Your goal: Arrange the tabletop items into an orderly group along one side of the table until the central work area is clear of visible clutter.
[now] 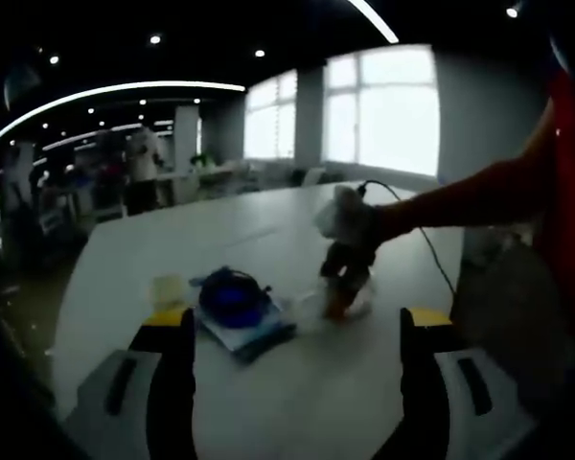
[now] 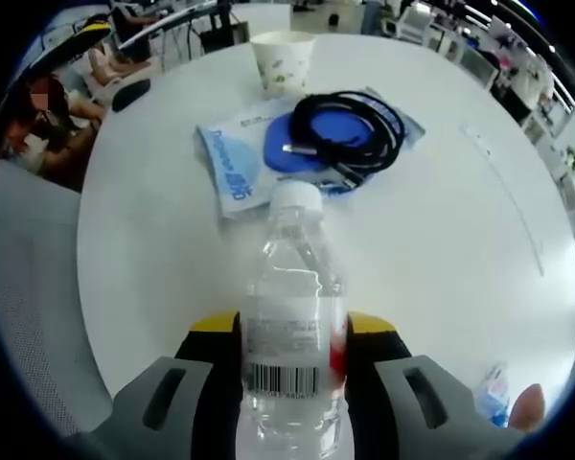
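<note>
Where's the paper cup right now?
In the right gripper view, the paper cup stands at the table's far side, just beyond the coiled black cable on the blue packet.

Water bottle: clear glossy plastic, white matt cap, printed paper-like label with barcode. Desk smooth white, matt with slight sheen; cup looks like printed paper. Cable coil black, rubbery and smooth, lying on a glossy pale-blue plastic packet.
</note>
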A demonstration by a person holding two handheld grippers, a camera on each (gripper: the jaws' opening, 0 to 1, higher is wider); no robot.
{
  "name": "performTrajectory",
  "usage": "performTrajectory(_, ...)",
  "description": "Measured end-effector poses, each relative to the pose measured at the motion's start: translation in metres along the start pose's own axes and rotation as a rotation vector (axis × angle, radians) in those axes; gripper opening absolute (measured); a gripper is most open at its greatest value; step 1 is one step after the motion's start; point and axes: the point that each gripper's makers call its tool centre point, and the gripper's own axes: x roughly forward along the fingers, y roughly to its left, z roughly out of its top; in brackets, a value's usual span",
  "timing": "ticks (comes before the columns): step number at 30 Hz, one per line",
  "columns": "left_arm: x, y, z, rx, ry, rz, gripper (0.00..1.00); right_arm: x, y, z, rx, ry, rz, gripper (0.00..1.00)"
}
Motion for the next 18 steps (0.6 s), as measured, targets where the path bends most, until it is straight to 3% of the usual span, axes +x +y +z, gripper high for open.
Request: performTrajectory(18,-0.0001,-0.0013,-0.0042,-0.020,-0.002,0.004,0.86,0.0002,0.0006,0.0000,-0.002,0.004,0.001,0.40)
